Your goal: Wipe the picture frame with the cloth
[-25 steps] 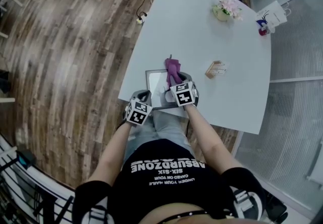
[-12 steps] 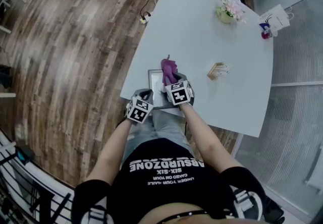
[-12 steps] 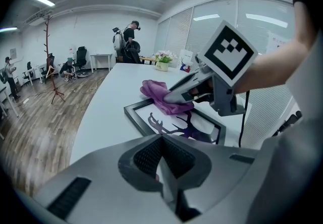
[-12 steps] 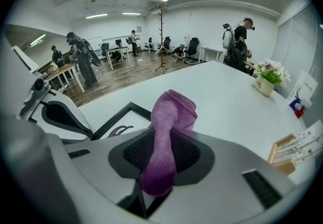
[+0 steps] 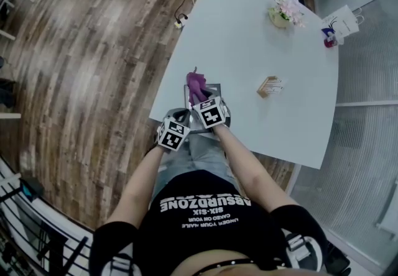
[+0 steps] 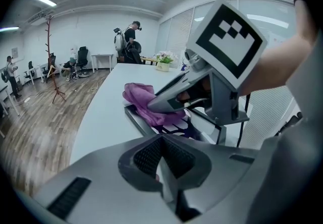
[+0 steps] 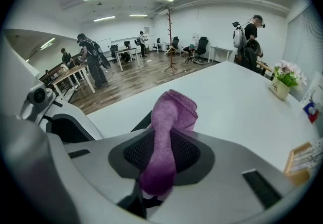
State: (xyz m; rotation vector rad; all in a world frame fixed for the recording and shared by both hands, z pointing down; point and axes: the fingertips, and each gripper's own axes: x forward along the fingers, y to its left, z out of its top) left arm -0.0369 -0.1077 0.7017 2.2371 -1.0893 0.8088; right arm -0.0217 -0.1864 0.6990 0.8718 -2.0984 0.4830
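Note:
The picture frame (image 5: 214, 92) lies flat near the white table's (image 5: 249, 45) front edge; the left gripper view shows its dark border and patterned picture (image 6: 174, 127). My right gripper (image 5: 200, 99) is shut on the purple cloth (image 5: 197, 84) and holds it over the frame's left part. The right gripper view has the cloth (image 7: 174, 112) sticking out between the jaws of the right gripper (image 7: 166, 140). My left gripper (image 5: 183, 121) sits at the frame's near left corner, jaws closed on its edge (image 6: 161, 150). The frame's near edge is hidden behind both grippers.
A pot of flowers (image 5: 283, 12), a white paper bag (image 5: 339, 20) and a small wooden card holder (image 5: 270, 86) stand further back on the table. A cable and plug (image 5: 179, 20) lie on the wooden floor left of it. People and a coat stand (image 6: 50, 61) are far off.
My right gripper has carried the cloth leftwards across the frame, from its right side to its left part. The left gripper has stayed at the near corner.

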